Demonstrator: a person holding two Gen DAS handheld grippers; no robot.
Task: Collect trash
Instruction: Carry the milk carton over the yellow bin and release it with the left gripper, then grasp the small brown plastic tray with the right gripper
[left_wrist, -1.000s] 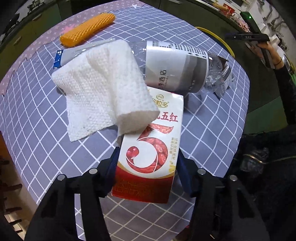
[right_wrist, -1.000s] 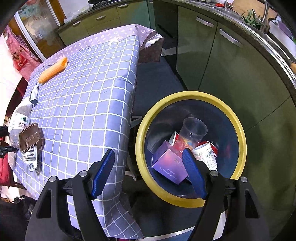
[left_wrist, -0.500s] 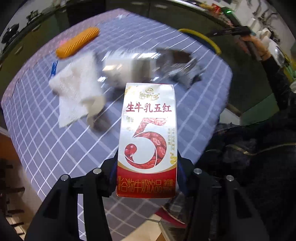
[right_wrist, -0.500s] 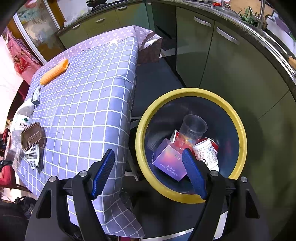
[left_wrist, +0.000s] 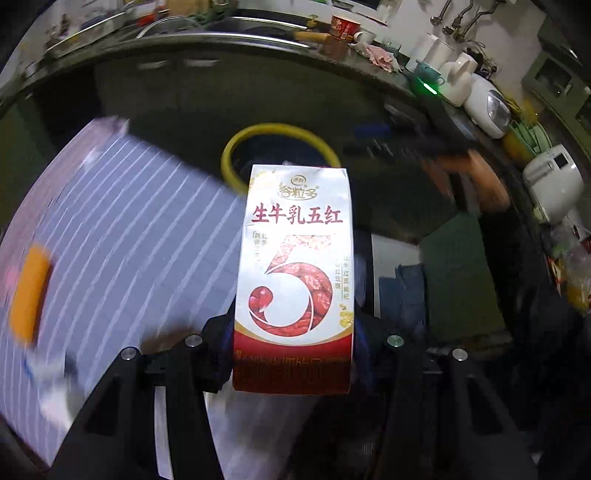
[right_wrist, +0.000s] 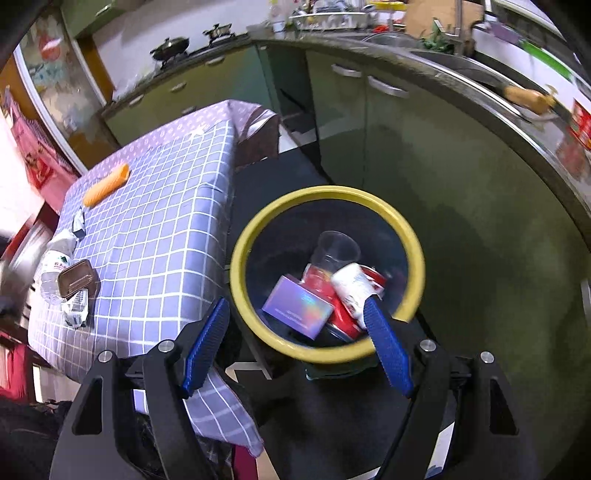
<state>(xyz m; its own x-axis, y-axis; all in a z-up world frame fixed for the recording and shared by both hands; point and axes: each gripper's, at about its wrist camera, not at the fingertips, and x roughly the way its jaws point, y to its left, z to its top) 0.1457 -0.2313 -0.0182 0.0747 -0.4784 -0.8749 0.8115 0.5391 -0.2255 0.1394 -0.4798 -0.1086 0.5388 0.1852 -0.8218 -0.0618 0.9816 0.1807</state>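
My left gripper (left_wrist: 293, 339) is shut on a white and red milk carton (left_wrist: 295, 273) with a big red 5, held upright in the air over the table edge. Beyond it is the yellow-rimmed trash bin (left_wrist: 236, 147), partly hidden by the carton. My right gripper (right_wrist: 295, 325) is open and empty, above the near rim of the same bin (right_wrist: 243, 254). The bin holds a clear plastic cup (right_wrist: 338, 251), a purple box (right_wrist: 297, 312) and red and white cans (right_wrist: 351, 284).
The checked purple tablecloth table (right_wrist: 159, 221) stands left of the bin, carrying an orange brush-like bar (right_wrist: 105, 184), a crushed plastic bottle (right_wrist: 55, 266), a brown lidded tin (right_wrist: 75, 282) and a wrapper (right_wrist: 77, 225). Green kitchen cabinets (right_wrist: 369, 122) and the counter stand behind the bin.
My left gripper has lifted the carton off the table and swung it toward the bin; the tissue and bottle have left its view. The right gripper has tilted up slightly over the bin.
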